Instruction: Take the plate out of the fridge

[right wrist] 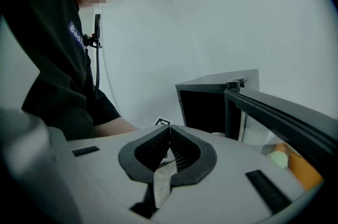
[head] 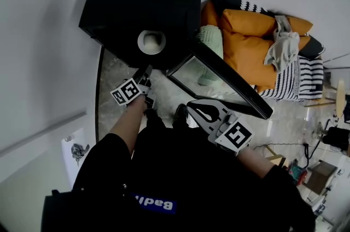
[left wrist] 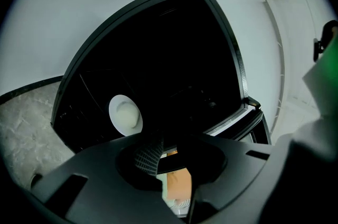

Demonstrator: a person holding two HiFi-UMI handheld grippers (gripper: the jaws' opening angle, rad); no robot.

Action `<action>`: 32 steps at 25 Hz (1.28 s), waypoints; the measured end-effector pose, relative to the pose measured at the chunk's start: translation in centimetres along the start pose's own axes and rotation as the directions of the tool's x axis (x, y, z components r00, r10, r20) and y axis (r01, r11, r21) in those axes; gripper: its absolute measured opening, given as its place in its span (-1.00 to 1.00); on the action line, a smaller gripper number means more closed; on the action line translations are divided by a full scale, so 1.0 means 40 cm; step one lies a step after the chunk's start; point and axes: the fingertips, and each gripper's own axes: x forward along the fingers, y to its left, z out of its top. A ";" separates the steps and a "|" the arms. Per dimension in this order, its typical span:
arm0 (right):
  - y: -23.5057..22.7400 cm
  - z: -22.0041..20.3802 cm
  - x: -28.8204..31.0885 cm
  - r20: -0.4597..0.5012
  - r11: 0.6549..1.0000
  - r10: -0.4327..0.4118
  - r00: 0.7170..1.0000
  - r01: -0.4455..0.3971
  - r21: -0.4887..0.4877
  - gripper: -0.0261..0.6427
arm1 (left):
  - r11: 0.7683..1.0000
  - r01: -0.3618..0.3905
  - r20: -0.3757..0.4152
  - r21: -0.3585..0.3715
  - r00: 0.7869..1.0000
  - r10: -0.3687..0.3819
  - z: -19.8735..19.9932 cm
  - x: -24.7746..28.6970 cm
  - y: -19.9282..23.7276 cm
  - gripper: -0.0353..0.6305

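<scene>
A small black fridge (head: 142,1) stands on the floor with its glass door (head: 229,83) swung open to the right. Inside, in the dark, sits a white round plate (left wrist: 125,114) with a pale lump on it; from the head view the plate (head: 151,42) shows at the fridge's front. My left gripper (head: 146,73) is just in front of the opening, a little short of the plate and below it. Its jaws stand apart with nothing between them (left wrist: 170,150). My right gripper (head: 191,108) hangs back beside the open door, and its jaws (right wrist: 170,130) are shut and empty.
The open door (right wrist: 285,112) juts out on the right, close to my right gripper. Behind it stands a sofa with orange cushions (head: 251,34), a green cloth (head: 210,39) and a striped blanket (head: 306,80). A white wall runs along the left. Clutter and cables lie at the far right.
</scene>
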 end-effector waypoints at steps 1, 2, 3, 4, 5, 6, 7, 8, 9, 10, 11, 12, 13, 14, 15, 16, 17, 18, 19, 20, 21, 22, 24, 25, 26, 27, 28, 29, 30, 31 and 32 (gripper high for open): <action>-0.002 -0.009 0.001 -0.005 1.000 -0.002 1.000 0.002 0.009 -0.89 | 1.000 -0.005 0.002 -0.008 1.000 0.005 0.001 0.010 0.013 -0.70; -0.003 -0.017 0.002 -0.009 1.000 -0.005 1.000 0.005 0.018 -0.89 | 1.000 -0.011 0.005 -0.018 1.000 0.011 0.003 0.019 0.026 -0.70; -0.005 -0.025 0.004 -0.013 1.000 -0.008 1.000 0.009 0.026 -0.89 | 0.999 -0.016 0.008 -0.031 1.000 0.016 0.003 0.029 0.039 -0.70; -0.006 -0.032 0.007 -0.016 0.999 -0.012 1.000 0.012 0.035 -0.89 | 0.999 -0.022 0.011 -0.048 1.000 0.022 0.003 0.039 0.054 -0.69; -0.007 -0.039 0.010 -0.018 0.999 -0.014 1.000 0.015 0.042 -0.89 | 0.997 -0.028 0.015 -0.067 0.999 0.029 0.003 0.049 0.069 -0.64; -0.008 -0.045 0.013 -0.019 0.999 -0.015 1.000 0.016 0.047 -0.89 | 0.996 -0.034 0.019 -0.086 0.999 0.036 0.001 0.060 0.085 -0.63; -0.008 -0.051 0.015 -0.022 0.999 -0.015 1.000 0.016 0.051 -0.89 | 0.994 -0.043 0.022 -0.104 0.999 0.045 -0.002 0.070 0.100 -0.63; -0.007 -0.058 0.014 -0.027 0.998 -0.015 1.000 0.017 0.056 -0.89 | 0.991 -0.053 0.024 -0.120 0.998 0.056 -0.007 0.079 0.116 -0.63; -0.008 -0.066 0.011 -0.034 0.998 -0.018 0.999 0.020 0.062 -0.89 | 0.989 -0.064 0.024 -0.135 0.997 0.068 -0.013 0.086 0.131 -0.63; -0.011 -0.073 0.008 -0.040 0.997 -0.023 0.999 0.026 0.069 -0.89 | 0.986 -0.075 0.024 -0.149 0.997 0.080 -0.018 0.093 0.146 -0.63; -0.015 -0.080 0.005 -0.045 0.996 -0.030 0.999 0.033 0.077 -0.89 | 0.983 -0.087 0.024 -0.162 0.995 0.092 -0.022 0.099 0.163 -0.63; -0.018 -0.087 0.002 -0.049 0.996 -0.036 0.998 0.040 0.084 -0.89 | 0.980 -0.098 0.026 -0.176 0.994 0.104 -0.024 0.106 0.180 -0.63; -0.021 -0.094 0.000 -0.053 0.995 -0.040 0.998 0.045 0.093 -0.89 | 0.975 -0.109 0.029 -0.192 0.993 0.116 -0.025 0.112 0.197 -0.63; -0.023 -0.101 -0.003 -0.056 0.994 -0.041 0.998 0.047 0.103 -0.89 | 0.969 -0.118 0.034 -0.215 0.991 0.129 -0.026 0.119 0.214 -0.63; -0.023 -0.107 -0.005 -0.056 0.992 -0.040 0.998 0.046 0.115 -0.89 | 0.962 -0.127 0.041 -0.242 0.989 0.141 -0.025 0.126 0.230 -0.63; -0.023 -0.112 -0.007 -0.056 0.991 -0.038 0.998 0.045 0.125 -0.89 | 0.954 -0.134 0.048 -0.269 0.987 0.152 -0.023 0.133 0.245 -0.63; -0.024 -0.117 -0.010 -0.056 0.990 -0.037 0.998 0.045 0.136 -0.89 | 0.946 -0.141 0.053 -0.291 0.985 0.163 -0.020 0.141 0.259 -0.62; -0.025 -0.123 -0.013 -0.057 0.988 -0.039 0.998 0.047 0.146 -0.89 | 0.941 -0.148 0.055 -0.304 0.983 0.173 -0.018 0.149 0.270 -0.58; -0.027 -0.128 -0.017 -0.059 0.986 -0.043 0.997 0.052 0.156 -0.89 | 0.937 -0.158 0.054 -0.311 0.982 0.183 -0.018 0.156 0.282 -0.58; -0.030 -0.134 -0.023 -0.064 0.985 -0.050 0.997 0.060 0.164 -0.89 | 0.934 -0.170 0.050 -0.315 0.980 0.195 -0.020 0.162 0.293 -0.58; -0.034 -0.141 -0.029 -0.072 0.983 -0.057 0.996 0.069 0.172 -0.89 | 0.930 -0.183 0.045 -0.320 0.977 0.208 -0.022 0.167 0.306 -0.58; -0.037 -0.148 -0.034 -0.081 0.981 -0.064 0.995 0.078 0.180 -0.89 | 0.924 -0.197 0.042 -0.329 0.974 0.222 -0.024 0.171 0.319 -0.58; -0.041 -0.161 -0.041 -0.098 0.977 -0.072 0.993 0.089 0.193 -0.89 | 0.907 -0.211 0.046 -0.363 0.969 0.244 -0.021 0.176 0.342 -0.58; -0.042 -0.167 -0.042 -0.104 0.976 -0.072 0.992 0.091 0.197 -0.89 | 0.900 -0.212 0.052 -0.382 0.967 0.249 -0.018 0.179 0.351 -0.58; -0.042 -0.173 -0.043 -0.110 0.975 -0.071 0.991 0.092 0.201 -0.89 | 0.894 -0.211 0.057 -0.396 0.966 0.253 -0.014 0.182 0.358 -0.58; -0.041 -0.180 -0.045 -0.116 0.974 -0.070 0.991 0.093 0.206 -0.89 | 0.890 -0.211 0.059 -0.405 0.965 0.255 -0.012 0.187 0.363 -0.58; -0.042 -0.187 -0.048 -0.122 0.973 -0.070 0.990 0.095 0.212 -0.89 | 0.887 -0.212 0.056 -0.410 0.965 0.257 -0.013 0.192 0.366 -0.58; -0.044 -0.194 -0.051 -0.128 0.971 -0.072 0.989 0.099 0.219 -0.89 | 0.885 -0.215 0.049 -0.414 0.965 0.258 -0.018 0.199 0.368 -0.58; -0.047 -0.199 -0.054 -0.133 0.969 -0.076 0.988 0.104 0.225 -0.89 | 0.881 -0.220 0.039 -0.419 0.965 0.259 -0.024 0.206 0.369 -0.58; -0.049 -0.204 -0.057 -0.138 0.968 -0.078 0.987 0.109 0.228 -0.89 | 0.876 -0.224 0.029 -0.427 0.965 0.261 -0.030 0.214 0.370 -0.58; -0.051 -0.208 -0.058 -0.144 0.967 -0.080 0.986 0.111 0.229 -0.89 | 0.869 -0.230 0.021 -0.438 0.964 0.265 -0.036 0.221 0.373 -0.58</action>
